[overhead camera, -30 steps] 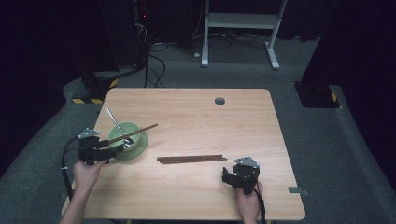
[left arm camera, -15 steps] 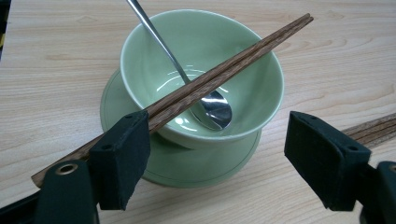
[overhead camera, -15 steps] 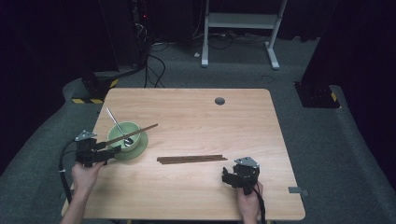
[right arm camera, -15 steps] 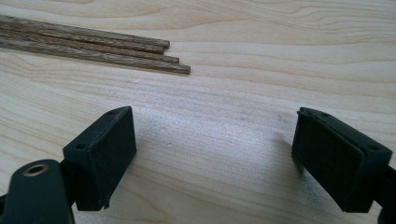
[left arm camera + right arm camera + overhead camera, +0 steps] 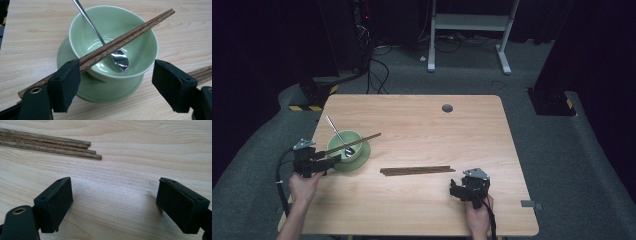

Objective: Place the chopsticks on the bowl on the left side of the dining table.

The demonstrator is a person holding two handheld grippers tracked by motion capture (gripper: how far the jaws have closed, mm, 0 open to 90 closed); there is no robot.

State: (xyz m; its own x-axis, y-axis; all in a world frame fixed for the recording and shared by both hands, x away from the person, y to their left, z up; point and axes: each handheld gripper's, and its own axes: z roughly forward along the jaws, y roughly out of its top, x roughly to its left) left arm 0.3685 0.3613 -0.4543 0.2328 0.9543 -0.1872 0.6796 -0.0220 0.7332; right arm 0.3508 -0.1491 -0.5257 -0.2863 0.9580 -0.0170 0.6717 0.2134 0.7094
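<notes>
We had the left gripper (image 5: 115, 82) spread wide beside the green bowl (image 5: 140, 45), leaving a pair of chopsticks (image 5: 125, 40) resting across its rim over the spoon (image 5: 117, 60). The right gripper (image 5: 115, 205) waited open near the remaining chopsticks (image 5: 50, 145) on the table (image 5: 422, 125).

Overhead light brightens the table (image 5: 422, 125); surroundings near black. Glare inside bowl (image 5: 112, 30). Close jaws slightly soft, w/ faint shadows.

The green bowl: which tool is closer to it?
Left. The left tool sits right at the bowl, jaws open beside it. The right tool rests far across the table, near loose chopsticks.
</notes>
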